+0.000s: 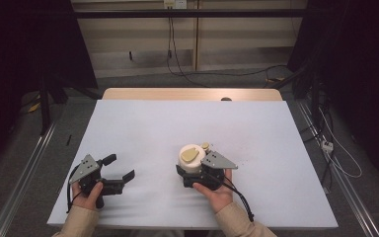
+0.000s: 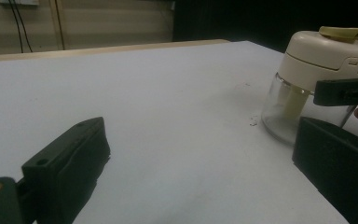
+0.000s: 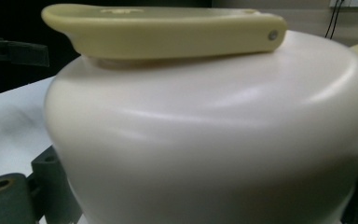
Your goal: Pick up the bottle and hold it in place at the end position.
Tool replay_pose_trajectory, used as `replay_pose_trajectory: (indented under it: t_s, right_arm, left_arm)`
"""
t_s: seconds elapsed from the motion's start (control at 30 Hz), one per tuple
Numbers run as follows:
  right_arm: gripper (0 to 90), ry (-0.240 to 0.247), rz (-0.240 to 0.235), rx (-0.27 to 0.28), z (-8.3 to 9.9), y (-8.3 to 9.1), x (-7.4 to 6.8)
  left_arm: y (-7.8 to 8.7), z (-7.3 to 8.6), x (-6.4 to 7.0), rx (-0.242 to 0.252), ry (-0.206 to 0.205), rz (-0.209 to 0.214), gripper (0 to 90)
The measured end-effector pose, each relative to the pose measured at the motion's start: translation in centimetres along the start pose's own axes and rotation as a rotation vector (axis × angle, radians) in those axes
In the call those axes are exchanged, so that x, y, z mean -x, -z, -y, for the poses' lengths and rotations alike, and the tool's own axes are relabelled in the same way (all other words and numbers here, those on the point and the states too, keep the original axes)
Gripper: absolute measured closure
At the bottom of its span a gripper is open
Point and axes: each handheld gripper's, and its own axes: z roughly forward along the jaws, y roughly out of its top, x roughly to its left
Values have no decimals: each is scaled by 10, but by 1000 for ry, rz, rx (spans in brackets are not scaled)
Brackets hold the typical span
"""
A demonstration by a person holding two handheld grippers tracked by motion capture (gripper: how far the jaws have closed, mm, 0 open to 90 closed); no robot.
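Observation:
A hand-pull chopper [image 1: 191, 157] stands on the white table [image 1: 177, 123], a little right of centre near the front. It has a cream lid [image 3: 214, 130], a flat yellow handle [image 3: 168, 28] on top and a clear bowl [image 2: 284, 112]. My right gripper [image 1: 190, 169] is shut on the chopper, one black jaw on either side; one fingertip [image 2: 342, 91] presses against the lid's lower edge. My left gripper [image 1: 120, 167] rests at the front left, open, with nothing between its fingers [image 2: 70, 158]. It points toward the chopper from about a hand's width away.
The table's wooden far edge [image 1: 192, 94] shows behind the white sheet. Cables [image 1: 340, 153] and a metal rail run along the floor on the right. A dark stand [image 1: 44, 98] is at the far left, off the table.

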Motion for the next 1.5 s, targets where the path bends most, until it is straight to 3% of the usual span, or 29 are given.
replay_pose_trajectory:
  t_s: [0.2, 1.5]
  right_arm:
    - [64, -22, -10, 17, 0, -1, 3]
    - [66, 11, 7, 70, -21, -16, 24]
  left_arm:
    - [0, 0, 0, 0, 0, 4, 31]
    - [3, 0, -1, 19, 2, -5, 31]
